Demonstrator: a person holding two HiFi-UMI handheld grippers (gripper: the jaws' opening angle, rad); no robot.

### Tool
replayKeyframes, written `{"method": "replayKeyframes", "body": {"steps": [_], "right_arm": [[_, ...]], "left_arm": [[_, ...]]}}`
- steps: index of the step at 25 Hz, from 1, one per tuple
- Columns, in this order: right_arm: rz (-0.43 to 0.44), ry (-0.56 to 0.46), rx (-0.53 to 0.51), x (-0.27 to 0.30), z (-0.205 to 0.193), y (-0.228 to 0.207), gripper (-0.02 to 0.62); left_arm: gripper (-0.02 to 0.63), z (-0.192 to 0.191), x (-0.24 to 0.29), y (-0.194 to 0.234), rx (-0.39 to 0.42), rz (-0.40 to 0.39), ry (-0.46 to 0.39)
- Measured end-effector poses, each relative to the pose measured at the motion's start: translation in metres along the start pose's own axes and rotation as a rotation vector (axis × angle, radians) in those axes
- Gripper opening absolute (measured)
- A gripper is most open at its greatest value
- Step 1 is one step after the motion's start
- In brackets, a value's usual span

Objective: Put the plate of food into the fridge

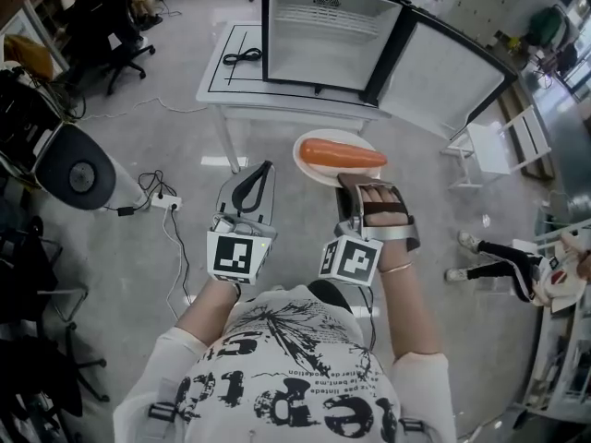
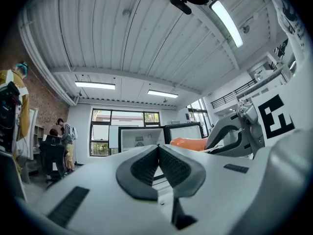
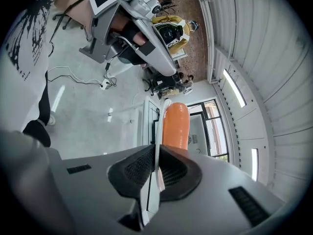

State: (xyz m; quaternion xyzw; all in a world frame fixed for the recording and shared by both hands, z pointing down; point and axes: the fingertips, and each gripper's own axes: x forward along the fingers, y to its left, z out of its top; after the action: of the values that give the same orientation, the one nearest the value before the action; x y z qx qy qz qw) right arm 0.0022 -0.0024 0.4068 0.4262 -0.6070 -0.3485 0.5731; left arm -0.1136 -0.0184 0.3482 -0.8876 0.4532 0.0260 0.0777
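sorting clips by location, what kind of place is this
Probably a lab or open workspace, not a home kitchen: a mini fridge stands open on a white table, an office chair sits nearby, and a power strip lies on bare grey floor.

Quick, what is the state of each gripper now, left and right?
Left gripper: closed, holding nothing.
Right gripper: closed on the rim of the plate, which carries a carrot.

1. A white table (image 1: 277, 101) is seen at the upper centre of the head view; a mini fridge (image 1: 323, 35), door open, and a coiled black cable (image 1: 242, 57) are set on it.
2. At centre left, a power strip (image 1: 166, 201) is laid on the grey floor (image 1: 185, 141).
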Motion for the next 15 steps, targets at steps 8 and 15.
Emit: {"method": "replayKeyframes", "body": {"steps": [8,15], "right_arm": [[0.022,-0.043,-0.001,0.063,-0.003,-0.015,0.020],[0.039,-0.113,-0.011,0.122,-0.024,-0.041,0.020]], "left_arm": [[0.008,-0.018,0.048,0.024,0.002,0.028,0.021],[0.008,-0.022,0.116,0.039,0.023,0.094,0.031]]}}
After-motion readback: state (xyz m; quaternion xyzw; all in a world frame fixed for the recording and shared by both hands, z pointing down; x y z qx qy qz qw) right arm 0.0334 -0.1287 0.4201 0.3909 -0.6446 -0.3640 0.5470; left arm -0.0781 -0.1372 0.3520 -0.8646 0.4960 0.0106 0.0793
